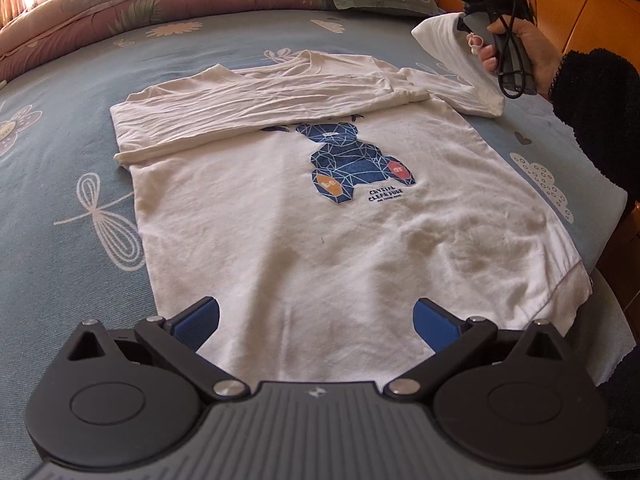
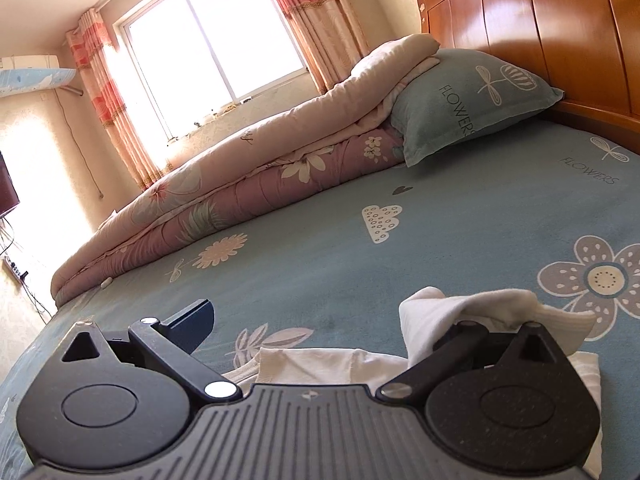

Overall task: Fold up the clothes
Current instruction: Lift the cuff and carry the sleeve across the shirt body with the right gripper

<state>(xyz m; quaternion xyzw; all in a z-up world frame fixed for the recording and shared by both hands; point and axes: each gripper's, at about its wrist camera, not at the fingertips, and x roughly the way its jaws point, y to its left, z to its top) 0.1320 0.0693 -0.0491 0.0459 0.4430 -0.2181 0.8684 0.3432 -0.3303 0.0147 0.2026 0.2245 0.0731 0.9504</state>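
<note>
A white T-shirt (image 1: 320,240) with a blue bear print (image 1: 356,164) lies flat on the blue bedsheet (image 1: 60,140). Its far side is folded over across the chest (image 1: 240,112). My left gripper (image 1: 316,320) hovers open over the shirt's near hem, nothing between its blue pads (image 1: 198,322). At the top right a hand (image 1: 532,56) holds the right gripper, where the shirt's sleeve (image 1: 436,32) is lifted. In the right wrist view the right gripper (image 2: 320,320) stands wide open, and the sleeve cloth (image 2: 440,316) drapes over its right finger, hiding it.
A rolled floral quilt (image 2: 240,184) and a blue pillow (image 2: 472,100) line the far side of the bed. A wooden headboard (image 2: 540,20) rises behind them. The bed's edge (image 1: 600,220) runs close to the shirt's right side. A dark sleeve (image 1: 600,112) reaches in there.
</note>
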